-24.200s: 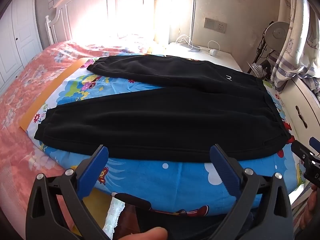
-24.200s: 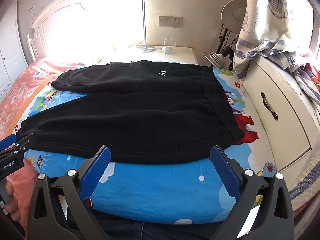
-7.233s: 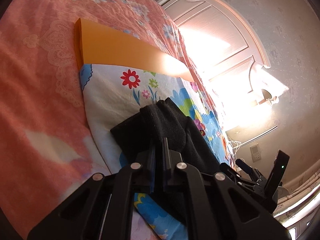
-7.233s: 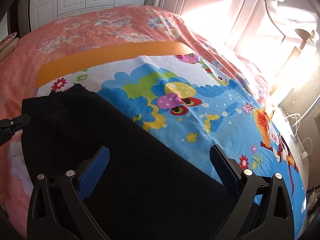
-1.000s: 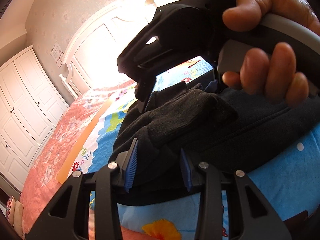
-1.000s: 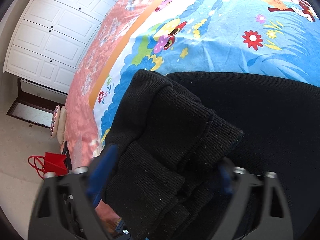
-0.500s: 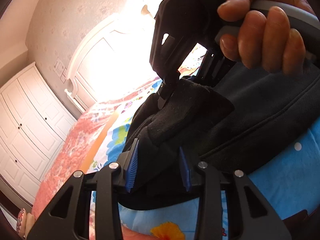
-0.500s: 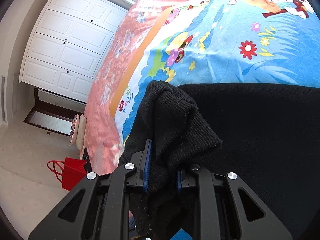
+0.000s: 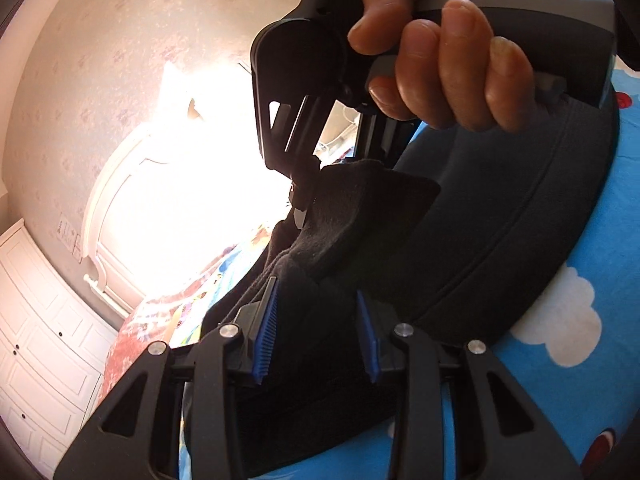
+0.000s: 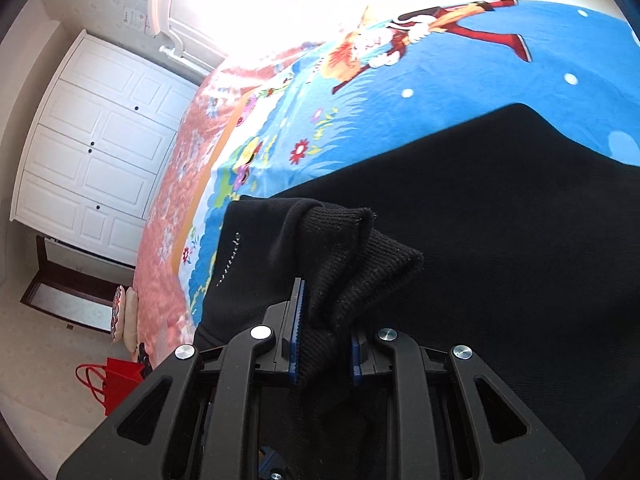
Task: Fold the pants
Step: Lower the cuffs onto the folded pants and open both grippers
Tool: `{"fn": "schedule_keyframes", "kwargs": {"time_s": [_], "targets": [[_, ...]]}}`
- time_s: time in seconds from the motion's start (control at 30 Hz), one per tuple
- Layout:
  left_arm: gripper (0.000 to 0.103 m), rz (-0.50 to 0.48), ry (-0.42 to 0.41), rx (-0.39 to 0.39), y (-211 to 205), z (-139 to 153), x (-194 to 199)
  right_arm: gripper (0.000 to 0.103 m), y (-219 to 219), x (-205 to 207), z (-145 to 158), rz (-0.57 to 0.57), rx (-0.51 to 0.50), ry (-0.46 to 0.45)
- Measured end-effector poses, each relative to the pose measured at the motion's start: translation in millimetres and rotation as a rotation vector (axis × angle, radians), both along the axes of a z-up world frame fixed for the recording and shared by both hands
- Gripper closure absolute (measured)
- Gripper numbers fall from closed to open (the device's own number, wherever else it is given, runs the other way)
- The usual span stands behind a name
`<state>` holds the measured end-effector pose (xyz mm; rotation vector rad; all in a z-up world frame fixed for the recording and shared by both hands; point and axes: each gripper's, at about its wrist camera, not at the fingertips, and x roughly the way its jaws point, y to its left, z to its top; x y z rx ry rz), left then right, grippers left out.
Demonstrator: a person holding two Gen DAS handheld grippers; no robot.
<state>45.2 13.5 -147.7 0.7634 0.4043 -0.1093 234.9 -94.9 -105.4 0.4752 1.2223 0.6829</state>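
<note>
Small pale lettering on black pants (image 10: 228,258); too blurred to read

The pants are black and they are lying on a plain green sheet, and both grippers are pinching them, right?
Not quite. The sheet is blue with cartoon pictures, not plain green, as the right wrist view shows. The rest holds: the pants are black, and the right gripper and left gripper both pinch them.

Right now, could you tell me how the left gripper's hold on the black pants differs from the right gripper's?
The left gripper has its jaws set wider, around a thick bunch of the pants; the right gripper pinches a ribbed cuff in a narrower gap, and its jaws are closing. The left sits lower; the right is above it, gripped by a hand. Both have black fabric between blue pads.
</note>
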Motion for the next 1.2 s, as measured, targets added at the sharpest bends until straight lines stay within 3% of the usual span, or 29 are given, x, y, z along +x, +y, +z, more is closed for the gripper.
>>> {"fn": "schedule_keyframes", "kwargs": {"time_s": [0.17, 0.37, 0.47, 0.5, 0.53, 0.57, 0.63, 0.67, 0.7, 0.8, 0.87, 0.93, 1.0, 1.03, 1.1, 1.2], "targets": [[0.067, -0.01, 0.047, 0.054, -17, -23, 1, 0.085, -16, 3, -27, -0.006, 0.015, 0.027], [0.067, -0.015, 0.015, 0.055, -21, -5, -1, 0.086, -22, 2, -6, -0.01, 0.02, -0.036], [0.065, -0.028, 0.057, 0.068, -22, -15, 6, 0.085, -22, 5, -17, -0.021, -0.041, -0.021], [0.058, -0.029, 0.081, 0.063, -20, -20, 5, 0.081, -21, 6, -24, -0.02, -0.09, -0.024], [0.056, -0.021, 0.088, 0.053, -18, -22, 4, 0.07, -21, 5, -28, -0.027, -0.129, -0.041], [0.054, -0.019, 0.093, 0.026, -14, -19, 0, 0.068, -25, 3, -27, -0.034, -0.119, -0.054], [0.034, -0.034, 0.115, -0.114, 6, 3, -13, 0.033, -36, 0, -20, -0.081, -0.138, -0.072], [0.032, -0.029, 0.117, -0.209, 22, 16, -19, 0.024, -43, -1, -13, -0.13, -0.179, -0.099], [0.031, -0.006, 0.119, -0.303, 44, 28, -24, 0.019, -51, -3, -5, -0.18, -0.216, -0.137], [0.032, 0.12, 0.133, -0.548, 117, 49, -32, 0.019, -62, -12, 20, -0.264, -0.322, -0.234], [0.041, 0.208, 0.16, -0.69, 168, 49, -33, 0.016, -49, -24, 36, -0.259, -0.388, -0.309], [0.063, 0.272, 0.223, -0.884, 216, 45, -36, 0.016, -25, -43, 46, -0.228, -0.45, -0.413], [0.074, 0.326, 0.242, -1.068, 252, 42, -41, 0.016, 5, -60, 47, -0.168, -0.521, -0.516], [0.074, 0.328, 0.223, -1.09, 260, 44, -38, 0.016, 22, -65, 42, -0.141, -0.556, -0.548], [0.074, 0.297, 0.196, -1.046, 252, 55, -40, 0.016, 47, -72, 26, -0.104, -0.612, -0.559], [0.07, 0.248, 0.282, -0.976, 216, 46, -4, 0.016, 70, -74, 3, -0.084, -0.655, -0.514]]}}
